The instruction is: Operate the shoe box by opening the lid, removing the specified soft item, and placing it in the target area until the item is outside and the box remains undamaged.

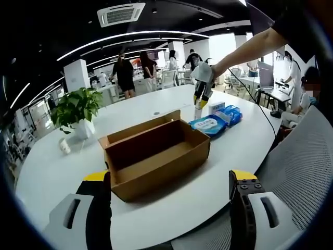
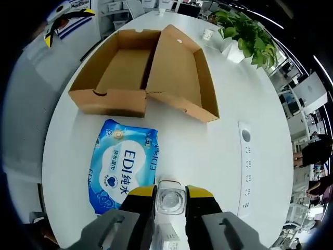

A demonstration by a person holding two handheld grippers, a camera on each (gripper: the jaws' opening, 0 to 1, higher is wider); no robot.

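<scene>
The brown cardboard shoe box (image 1: 156,151) stands open and empty on the white table, its lid (image 1: 140,130) folded back. My left gripper (image 1: 170,179) is open wide in front of the box, holding nothing. The right gripper (image 1: 202,96) hangs over the far end of the box, above a blue pack of wet wipes (image 1: 209,124) lying flat on the table. In the right gripper view the same pack of wet wipes (image 2: 122,166) lies just outside the box (image 2: 112,73), and the right gripper (image 2: 170,192) is shut on a small white container (image 2: 170,202) with a clear round top.
A second blue pack (image 1: 232,113) and a white carton (image 1: 216,107) lie beyond the wipes. A potted plant (image 1: 78,109) and a small cup (image 1: 64,147) stand at the left. A socket strip (image 2: 244,166) is set into the table. A mesh chair (image 1: 302,166) is at my right.
</scene>
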